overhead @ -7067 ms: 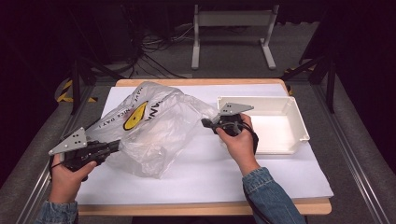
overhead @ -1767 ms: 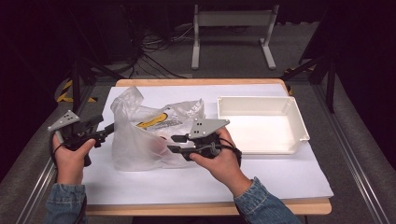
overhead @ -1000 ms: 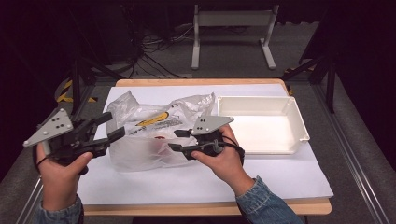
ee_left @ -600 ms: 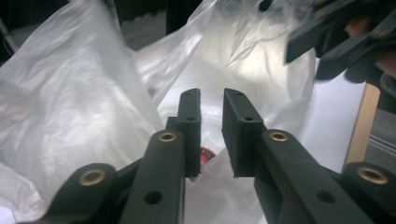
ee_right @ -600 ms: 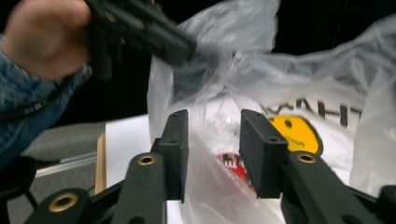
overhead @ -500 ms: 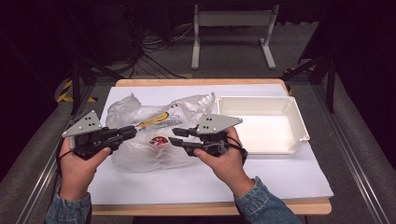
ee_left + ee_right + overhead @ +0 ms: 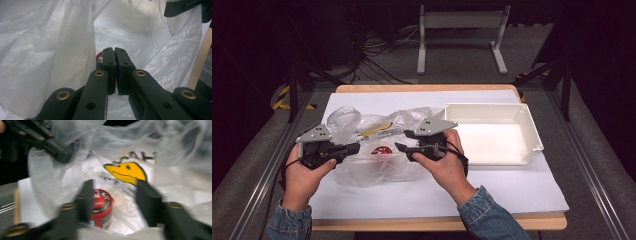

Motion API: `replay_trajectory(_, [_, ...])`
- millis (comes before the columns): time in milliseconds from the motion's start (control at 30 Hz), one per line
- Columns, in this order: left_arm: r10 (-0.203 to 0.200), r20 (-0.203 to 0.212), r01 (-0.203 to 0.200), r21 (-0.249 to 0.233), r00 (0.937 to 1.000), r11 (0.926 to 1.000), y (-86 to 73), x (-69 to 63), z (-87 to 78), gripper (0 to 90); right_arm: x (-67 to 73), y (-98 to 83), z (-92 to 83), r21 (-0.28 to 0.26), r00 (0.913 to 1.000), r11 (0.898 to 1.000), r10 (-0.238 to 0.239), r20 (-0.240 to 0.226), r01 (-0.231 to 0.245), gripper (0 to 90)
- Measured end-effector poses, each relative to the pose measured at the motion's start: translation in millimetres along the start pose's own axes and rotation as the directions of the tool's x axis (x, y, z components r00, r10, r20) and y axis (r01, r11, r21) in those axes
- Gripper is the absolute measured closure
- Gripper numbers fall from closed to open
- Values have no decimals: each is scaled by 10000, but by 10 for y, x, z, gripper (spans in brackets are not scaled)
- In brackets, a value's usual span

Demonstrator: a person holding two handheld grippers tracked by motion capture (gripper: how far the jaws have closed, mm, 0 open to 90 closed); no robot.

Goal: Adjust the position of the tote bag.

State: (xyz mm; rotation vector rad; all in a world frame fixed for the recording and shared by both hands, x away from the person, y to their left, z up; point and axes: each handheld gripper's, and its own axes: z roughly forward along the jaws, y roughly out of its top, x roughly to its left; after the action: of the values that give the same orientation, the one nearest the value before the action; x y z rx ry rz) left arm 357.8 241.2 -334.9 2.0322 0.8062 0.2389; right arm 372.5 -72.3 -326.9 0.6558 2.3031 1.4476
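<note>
The bag (image 7: 377, 150) is thin see-through plastic, crinkly and a bit shiny, with a yellow smiley print (image 7: 125, 172) that looks flat and matt. Inside it sits a small red tub (image 7: 101, 207), glossy plastic by the look of it. At 3 o'clock from the bag, the white tray (image 7: 492, 132) is smooth plastic with a soft sheen. The table (image 7: 422, 223) has a pale wood edge and a matt white paper sheet (image 7: 512, 185) on top. Left gripper (image 7: 115, 53) is matt black plastic with brass-coloured rivets; right gripper (image 7: 112, 187) the same black. Sleeves (image 7: 489, 217) are blue denim.
</note>
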Motion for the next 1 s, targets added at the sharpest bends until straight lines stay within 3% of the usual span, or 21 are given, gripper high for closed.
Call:
replay_trajectory(100, [-141, -180, 145, 206, 9997, 9997, -57, 63, 68, 720, -43, -57, 79, 167, 9996, 9995, -270, 97, 269, 190])
replay_trajectory(200, [-442, -5, 442, 274, 9990, 9986, -124, 134, 122, 574, -79, -142, 181, 605, 9978, 9960, -656, -119, 662, 160])
replay_trajectory(267, [-539, -108, 543, 421, 9985, 9976, -162, 183, 152, 488, -92, -197, 235, 866, 9964, 9928, -808, -265, 829, 152])
replay_trajectory(333, [-650, -285, 667, 650, 9975, 9957, -211, 236, 192, 471, -107, -266, 299, 1048, 9948, 9897, -939, -386, 974, 150])
replay_trajectory(467, [-1058, -132, 1065, 922, 9943, 9900, -313, 346, 292, 460, -163, -418, 432, 1491, 9942, 9840, -896, -602, 977, 137])
replay_trajectory(600, [-1336, -75, 1335, 1179, 9910, 9840, -392, 428, 366, 457, -200, -561, 563, 2220, 9908, 9680, -982, -928, 1168, 104])
replay_trajectory(700, [-1508, -115, 1507, 1571, 9885, 9760, -458, 484, 412, 443, -199, -661, 646, 2999, 9832, 9408, -1216, -1363, 1579, 96])
replay_trajectory(833, [-1730, -151, 1720, 2233, 9848, 9595, -536, 523, 467, 430, -205, -755, 698, 3317, 9814, 9312, -1015, -1629, 1514, 86])
replay_trajectory(1000, [-1985, -148, 1949, 2720, 9800, 9423, -601, 554, 524, 444, -227, -872, 737, 3746, 9817, 9217, -312, -1878, 1010, 86])
